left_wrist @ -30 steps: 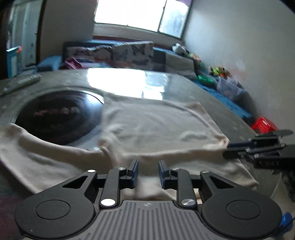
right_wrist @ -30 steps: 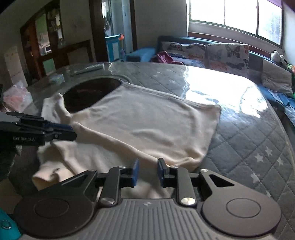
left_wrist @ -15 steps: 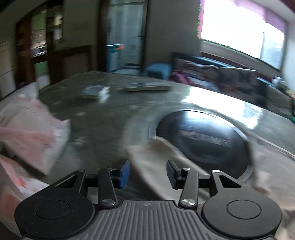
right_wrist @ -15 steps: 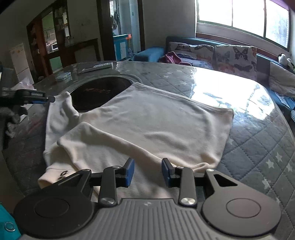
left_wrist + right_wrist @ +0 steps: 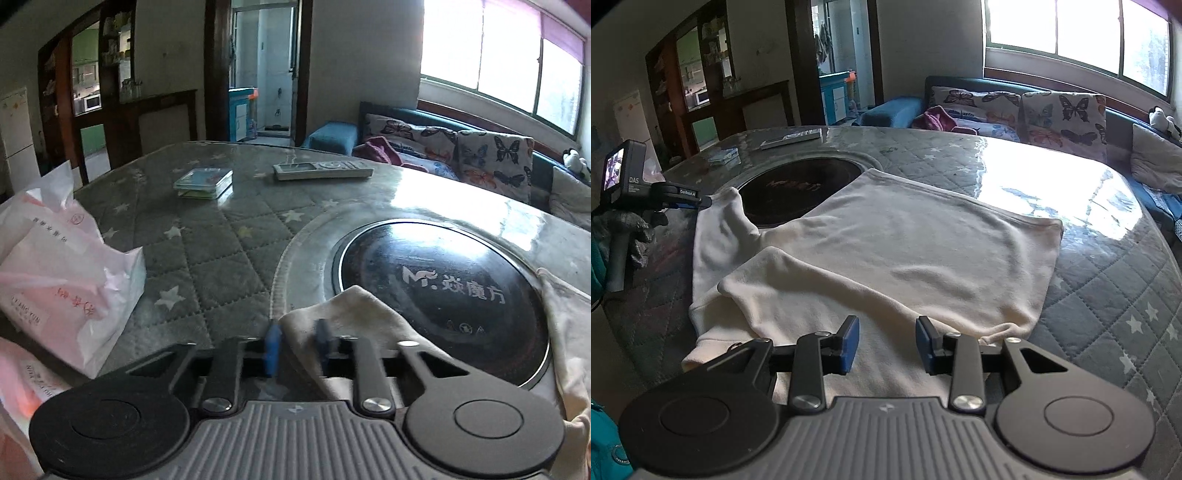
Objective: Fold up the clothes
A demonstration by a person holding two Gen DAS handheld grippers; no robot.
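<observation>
A cream long-sleeved shirt (image 5: 908, 251) lies spread on the quilted table. One sleeve (image 5: 798, 280) is folded across its body. The other sleeve (image 5: 716, 225) stretches toward the left table edge. In the left wrist view the cuff of that sleeve (image 5: 354, 310) lies between the blue pads of my left gripper (image 5: 297, 345), which are closing around it with a gap still showing. My left gripper also shows in the right wrist view (image 5: 701, 201) at the cuff. My right gripper (image 5: 886, 343) is open and empty, just above the shirt's near edge.
A round black cooktop (image 5: 443, 295) is set into the table (image 5: 1108, 295), partly under the shirt. A remote (image 5: 323, 170) and a small flat box (image 5: 203, 182) lie at the far side. Pink and white plastic bags (image 5: 55, 280) sit at the left edge. A sofa (image 5: 1015, 110) stands behind.
My left gripper has swung left from the shirt's body to the end of the outstretched sleeve and is closing around the cuff. My right gripper has opened wider and stayed near the shirt's front edge.
</observation>
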